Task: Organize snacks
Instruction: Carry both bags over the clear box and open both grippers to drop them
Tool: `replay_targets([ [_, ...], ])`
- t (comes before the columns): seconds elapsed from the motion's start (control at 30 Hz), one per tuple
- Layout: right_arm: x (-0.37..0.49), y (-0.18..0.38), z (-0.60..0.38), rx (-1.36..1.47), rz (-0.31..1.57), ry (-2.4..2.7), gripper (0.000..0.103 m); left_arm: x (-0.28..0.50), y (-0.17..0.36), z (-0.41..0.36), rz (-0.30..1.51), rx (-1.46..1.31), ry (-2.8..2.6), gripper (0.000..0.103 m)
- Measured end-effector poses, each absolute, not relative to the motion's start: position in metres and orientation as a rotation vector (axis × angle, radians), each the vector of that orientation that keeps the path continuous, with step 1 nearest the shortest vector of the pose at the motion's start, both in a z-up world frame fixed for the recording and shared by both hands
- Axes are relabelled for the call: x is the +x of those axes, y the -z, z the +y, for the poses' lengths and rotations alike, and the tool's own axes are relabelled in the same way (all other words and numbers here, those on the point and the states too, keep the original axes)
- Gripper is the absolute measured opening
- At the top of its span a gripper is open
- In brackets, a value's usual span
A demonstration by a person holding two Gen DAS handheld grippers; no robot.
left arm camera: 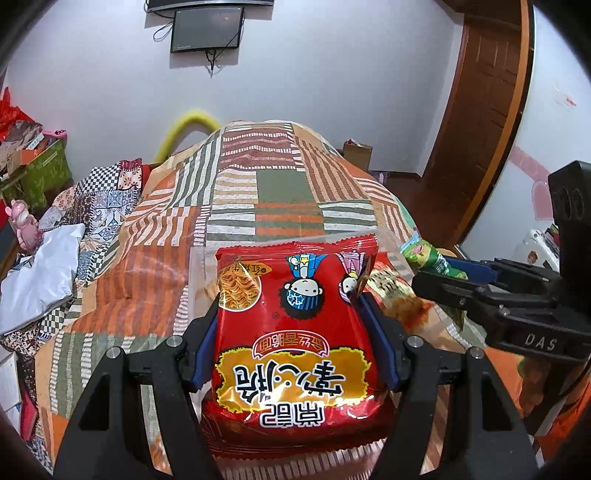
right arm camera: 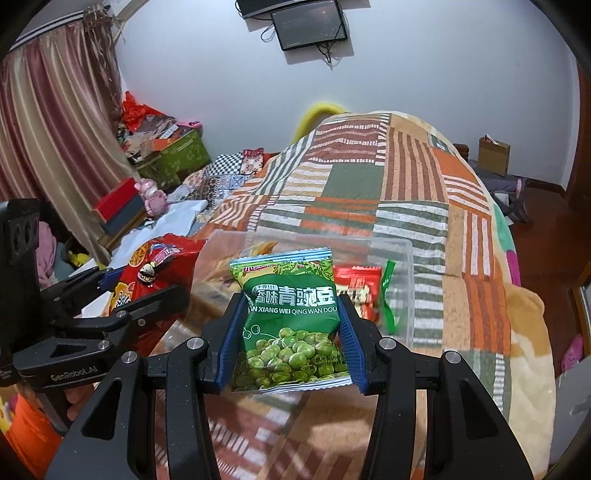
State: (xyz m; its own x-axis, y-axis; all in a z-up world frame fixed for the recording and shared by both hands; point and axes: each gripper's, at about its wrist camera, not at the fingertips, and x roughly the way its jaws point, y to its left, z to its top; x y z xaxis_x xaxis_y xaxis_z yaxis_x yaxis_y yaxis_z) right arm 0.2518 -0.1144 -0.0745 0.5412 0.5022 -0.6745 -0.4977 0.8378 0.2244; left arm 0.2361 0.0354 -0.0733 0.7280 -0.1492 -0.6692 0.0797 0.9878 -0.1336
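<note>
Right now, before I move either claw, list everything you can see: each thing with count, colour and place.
noodle snack bag: one, red and yellow, clamped in the left claw.
green pea packet: one, green, clamped in the right claw.
clear container: one, transparent, on the bed ahead, with snack packets inside.
red packet: one, red, inside the container.
patchwork bedspread: one, orange, green and white, over the bed.
wall screen: one, dark, on the far wall.
cardboard box: one, brown, on the floor by the wall.
left claw: one, black with blue pads.
right claw: one, black with blue pads.
</note>
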Motion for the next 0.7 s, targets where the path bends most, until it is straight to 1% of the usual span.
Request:
replay_targets([
  [0.47,0.289,0.101,-0.093,-0.017,0.867,-0.543,0.045,0.297,0.093,0.042,0.819,-0.158,0.117,0.068],
  [0.7,0.293,0.108,-0.091,-0.050,0.875,-0.524,0.045,0.310,0.097,0.041,0.839,-0.154,0.110,0.069],
])
